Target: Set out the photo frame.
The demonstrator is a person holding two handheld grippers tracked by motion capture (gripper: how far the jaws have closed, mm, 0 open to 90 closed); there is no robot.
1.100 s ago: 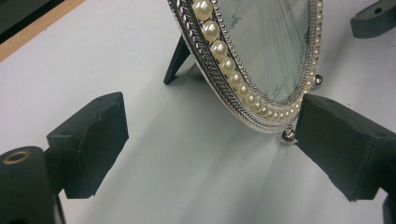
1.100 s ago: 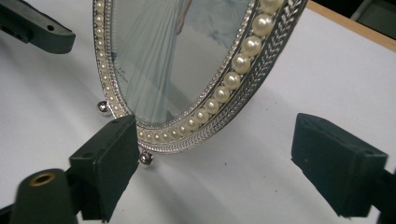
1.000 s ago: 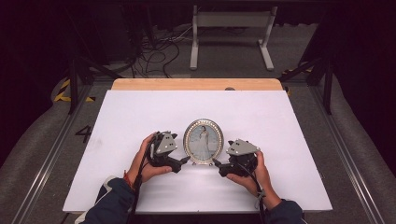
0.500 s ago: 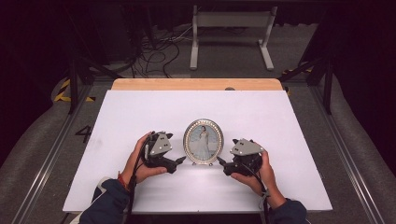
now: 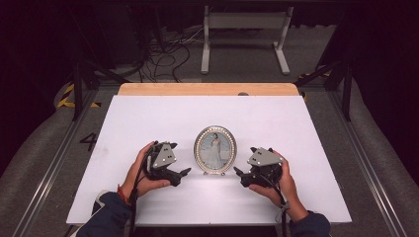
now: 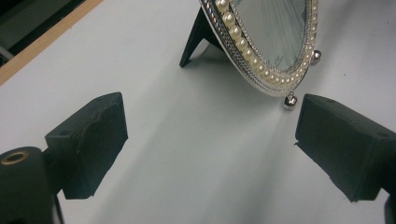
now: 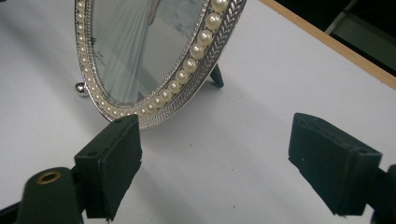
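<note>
An oval silver picture frame [image 5: 215, 149] edged with pearls stands upright on the white table [image 5: 148, 118], propped on a dark back stand [image 6: 196, 37]. It holds a picture of a figure in a pale dress. My left gripper [image 5: 184, 173] rests on the table just left of the picture frame [image 6: 266, 46], jaws wide apart and empty. At the other side my right gripper [image 5: 238, 173] sits equally open, its left pad [image 7: 112, 158] close under the picture frame's [image 7: 154, 51] lower rim. Neither gripper touches the picture frame.
The table's far edge is a wooden strip [image 5: 207, 89]. Beyond it stand a white metal stand [image 5: 244, 34] and a tangle of cables [image 5: 163, 49] on the floor. Metal rails [image 5: 44, 173] run along both sides of the table.
Both hands have drawn back a little from the picture frame toward the near edge. The frame stands where it was.
</note>
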